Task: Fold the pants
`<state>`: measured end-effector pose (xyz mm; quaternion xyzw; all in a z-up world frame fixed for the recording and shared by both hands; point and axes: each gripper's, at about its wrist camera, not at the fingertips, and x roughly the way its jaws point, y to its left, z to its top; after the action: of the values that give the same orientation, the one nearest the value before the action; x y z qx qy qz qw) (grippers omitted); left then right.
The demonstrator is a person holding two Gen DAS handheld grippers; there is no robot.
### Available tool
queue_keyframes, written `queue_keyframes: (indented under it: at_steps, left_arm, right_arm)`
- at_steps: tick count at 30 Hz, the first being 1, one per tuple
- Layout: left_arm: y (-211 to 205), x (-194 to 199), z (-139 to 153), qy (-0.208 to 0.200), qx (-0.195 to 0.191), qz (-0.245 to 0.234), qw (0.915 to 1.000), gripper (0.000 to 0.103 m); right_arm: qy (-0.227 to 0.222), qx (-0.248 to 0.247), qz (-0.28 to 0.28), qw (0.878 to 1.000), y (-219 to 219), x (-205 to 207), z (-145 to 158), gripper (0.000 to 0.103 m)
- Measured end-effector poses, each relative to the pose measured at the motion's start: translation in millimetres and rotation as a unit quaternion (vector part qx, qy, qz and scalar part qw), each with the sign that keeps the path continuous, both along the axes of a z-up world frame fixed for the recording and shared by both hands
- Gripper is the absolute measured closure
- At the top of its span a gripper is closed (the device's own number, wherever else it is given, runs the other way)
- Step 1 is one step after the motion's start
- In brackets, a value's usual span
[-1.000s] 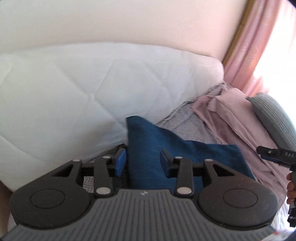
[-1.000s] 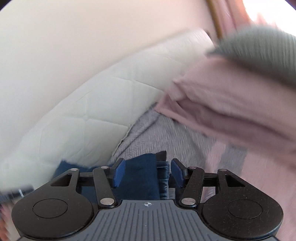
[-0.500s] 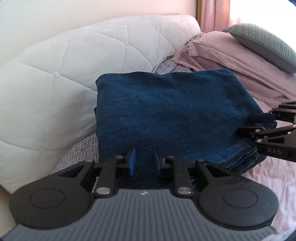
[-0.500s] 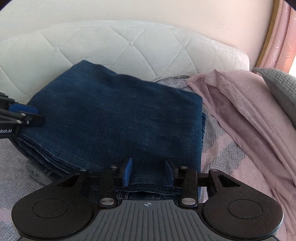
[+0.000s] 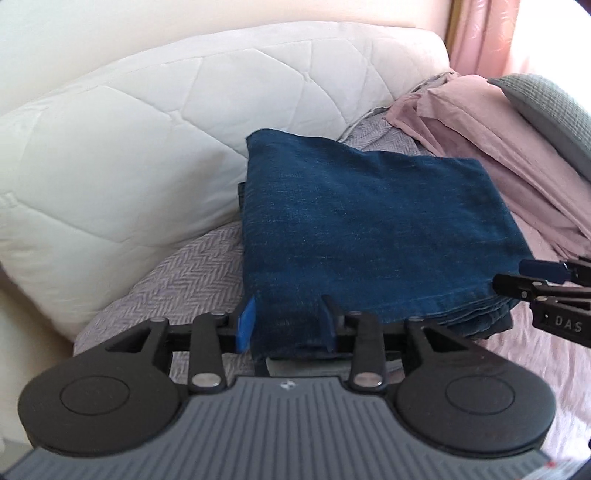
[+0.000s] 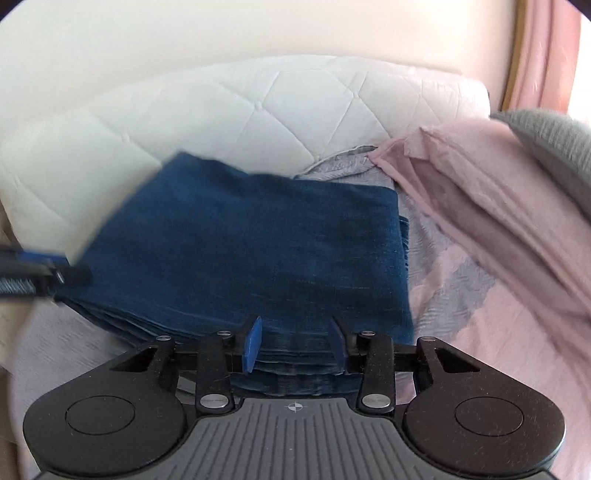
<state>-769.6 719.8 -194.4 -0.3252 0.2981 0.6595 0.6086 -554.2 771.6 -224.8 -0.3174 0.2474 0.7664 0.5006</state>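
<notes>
The pants, dark blue jeans (image 5: 369,229), lie folded in a thick flat stack on the bed, far edge against the headboard. My left gripper (image 5: 286,325) is open, fingers straddling the stack's near left corner. My right gripper (image 6: 295,343) is also open at the stack's near right edge, where the layered hem of the jeans (image 6: 258,251) shows between its fingers. Each gripper appears in the other's view: the right gripper (image 5: 546,288) at the stack's right corner, the left gripper (image 6: 40,273), blurred, at its left corner.
A white quilted headboard (image 5: 129,147) rises behind the jeans. Pink pillows (image 5: 498,140) and a grey knitted cushion (image 5: 546,110) lie to the right, with a pink curtain (image 5: 487,33) beyond. The grey herringbone bedspread (image 5: 177,273) lies bare to the left of the stack.
The raised folded jeans came down flat onto the bed by the headboard. My left fingers have spread wider than half a second ago. Both grippers have drawn back slightly.
</notes>
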Motion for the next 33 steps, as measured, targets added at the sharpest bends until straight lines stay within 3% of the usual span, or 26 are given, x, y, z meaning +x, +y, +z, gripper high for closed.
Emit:
queue_keyframes:
  at_steps: [4, 9, 15, 18, 26, 30, 33]
  left_arm:
    - [-18, 6, 24, -0.012, -0.013, 0.015, 0.9997, 0.056]
    - [-44, 22, 63, -0.009, -0.012, 0.009, 0.9999, 0.04]
    - [-85, 37, 110, -0.006, 0.007, 0.006, 0.9999, 0.025]
    - [-110, 42, 128, -0.004, 0.019, 0.007, 0.9998, 0.015]
    - [-180, 59, 153, 0.009, 0.033, 0.009, 0.9994, 0.01]
    - [-215, 65, 160, 0.006, 0.051, 0.019, 0.9985, 0.001]
    - [-242, 74, 165, 0.019, 0.067, 0.024, 0.9973, 0.001]
  right_arm:
    - [0.03, -0.034, -0.017, 0.999, -10, 8, 25, 0.063]
    - [0.074, -0.055, -0.037, 0.995, -47, 25, 71, 0.05]
    - [0.087, -0.052, -0.05, 0.994, -95, 36, 116, 0.035]
    - [0.076, -0.051, -0.052, 0.994, -118, 42, 132, 0.033]
    - [0.063, -0.04, -0.047, 0.996, -185, 62, 161, 0.033]
    - [0.063, -0.031, -0.033, 0.997, -218, 71, 169, 0.033]
    - [0.062, -0.028, -0.028, 0.997, -239, 76, 174, 0.033]
